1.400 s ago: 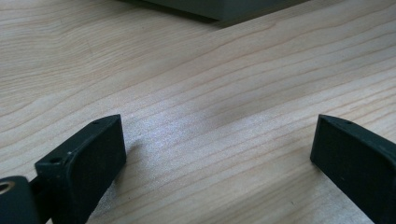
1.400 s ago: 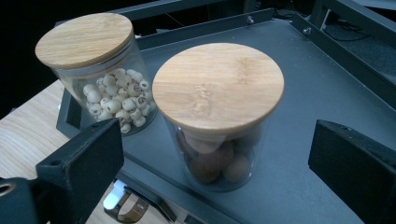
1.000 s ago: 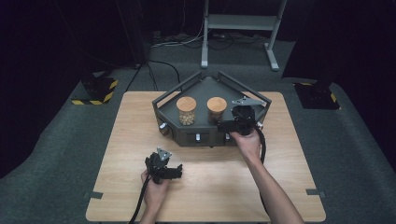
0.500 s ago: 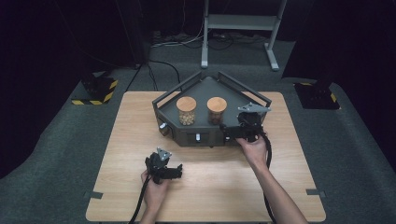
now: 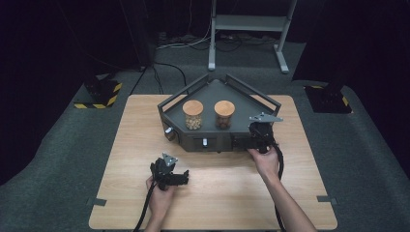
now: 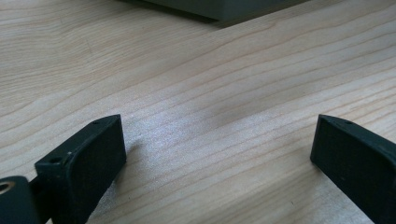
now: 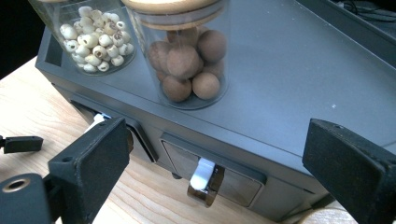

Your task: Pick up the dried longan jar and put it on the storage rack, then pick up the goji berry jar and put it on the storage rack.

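A dark grey angular box (image 5: 212, 94) stands at the far middle of the wooden table (image 5: 135, 145). On it are a jar of pale beads (image 5: 192, 114) (image 7: 93, 35) and a jar of brown balls (image 5: 224, 114) (image 7: 187, 60), both with wooden lids. My right gripper (image 5: 258, 135) (image 7: 217, 158) is at the box's front right corner, open. Its jaws have just been closing, and a small drawer's white handle (image 7: 203, 177) lies between them, untouched. My left gripper (image 5: 170, 174) (image 6: 217, 149) rests low over bare wood near the table's front, open and empty.
A white knob (image 5: 205, 142) sits on the box's front and a round knob (image 5: 168, 131) on its left face. Raised rails (image 5: 251, 92) edge the box's back. A metal stand (image 5: 249, 21) and striped floor weights (image 5: 99, 94) lie beyond the table.
My right gripper has come down from beside the brown-ball jar to the box's front right corner. The left gripper has stayed put.
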A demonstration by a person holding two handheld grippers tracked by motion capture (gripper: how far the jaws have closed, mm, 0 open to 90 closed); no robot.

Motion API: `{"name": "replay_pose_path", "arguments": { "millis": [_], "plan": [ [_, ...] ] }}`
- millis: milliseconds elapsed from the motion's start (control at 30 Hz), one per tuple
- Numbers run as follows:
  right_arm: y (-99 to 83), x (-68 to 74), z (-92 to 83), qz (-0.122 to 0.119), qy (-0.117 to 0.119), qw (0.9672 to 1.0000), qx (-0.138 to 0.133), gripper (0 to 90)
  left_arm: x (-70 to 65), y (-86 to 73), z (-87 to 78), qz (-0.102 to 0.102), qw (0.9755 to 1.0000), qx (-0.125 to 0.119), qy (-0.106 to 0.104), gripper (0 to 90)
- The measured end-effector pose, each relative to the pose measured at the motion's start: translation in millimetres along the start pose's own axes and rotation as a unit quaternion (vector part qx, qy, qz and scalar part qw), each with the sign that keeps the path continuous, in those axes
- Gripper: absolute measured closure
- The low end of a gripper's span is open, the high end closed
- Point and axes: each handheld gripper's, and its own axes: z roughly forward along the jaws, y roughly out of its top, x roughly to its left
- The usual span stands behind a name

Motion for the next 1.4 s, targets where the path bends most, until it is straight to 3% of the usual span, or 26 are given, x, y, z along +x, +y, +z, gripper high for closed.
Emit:
{"name": "replay_pose_path", "arguments": {
  "millis": [133,300,433,1167,1400],
  "plan": [
    [-1.4,0.3,-1.9,0.000,-0.003,1.0000,-0.002,6.7,-0.1,0.0,0.0,0.000,1.0000,0.000,0.000,3.2],
    [-1.2,4.0,-4.1,-0.017,-0.005,0.9998,-0.004,6.1,0.0,0.1,0.0,0.000,1.0000,0.000,0.000,3.2],
    [-2.6,9.8,-6.8,-0.026,-0.021,0.9994,-0.006,5.8,0.0,0.1,0.0,0.000,1.0000,0.000,0.000,3.2],
    [-25.7,-9.3,-25.4,-0.018,-0.030,0.9993,-0.011,5.4,0.0,0.1,0.0,0.000,1.0000,0.000,0.000,3.2],
    [-33.9,-18.5,-29.8,-0.005,-0.034,0.9993,-0.011,5.4,0.0,0.1,0.0,0.000,1.0000,0.000,0.000,3.2]
  ]
}}
